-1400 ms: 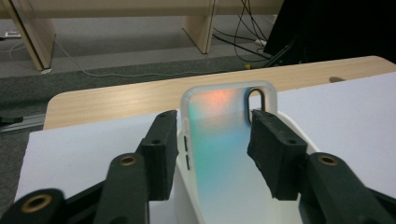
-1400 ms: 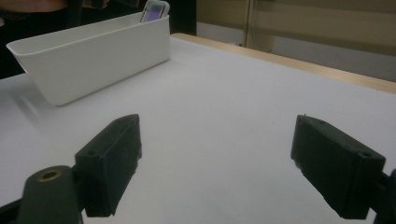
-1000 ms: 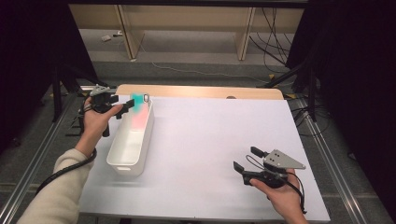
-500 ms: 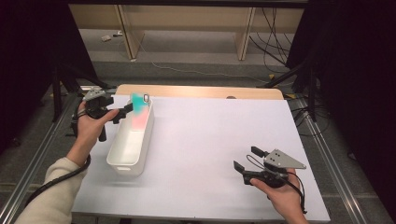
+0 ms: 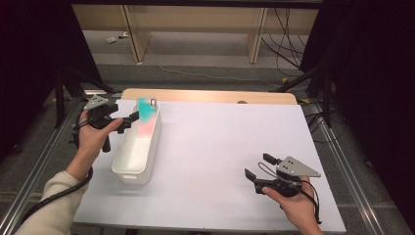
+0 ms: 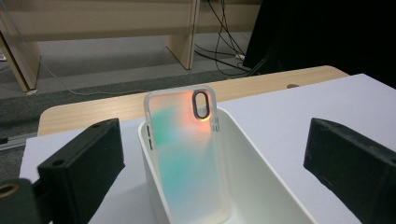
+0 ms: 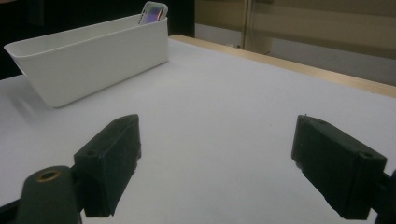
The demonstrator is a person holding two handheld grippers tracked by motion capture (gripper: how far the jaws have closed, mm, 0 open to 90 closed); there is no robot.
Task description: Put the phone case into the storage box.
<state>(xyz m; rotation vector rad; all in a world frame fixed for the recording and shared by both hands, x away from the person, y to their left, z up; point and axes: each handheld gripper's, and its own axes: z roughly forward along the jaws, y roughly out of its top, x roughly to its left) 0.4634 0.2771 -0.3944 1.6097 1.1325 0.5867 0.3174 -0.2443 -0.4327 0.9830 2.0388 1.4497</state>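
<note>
Long white plastic bin (image 5: 138, 149) along the white table's (image 5: 215, 147) left edge, iridescent translucent phone case (image 5: 146, 115) leaning upright at its far end, is the sole obstacle; centre and right side lie open.

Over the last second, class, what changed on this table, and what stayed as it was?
The left tool has just opened its jaws, let go of the phone case and drawn back to the left. The case leans against the end wall of the white bin. The right tool stayed open and in place.
</note>
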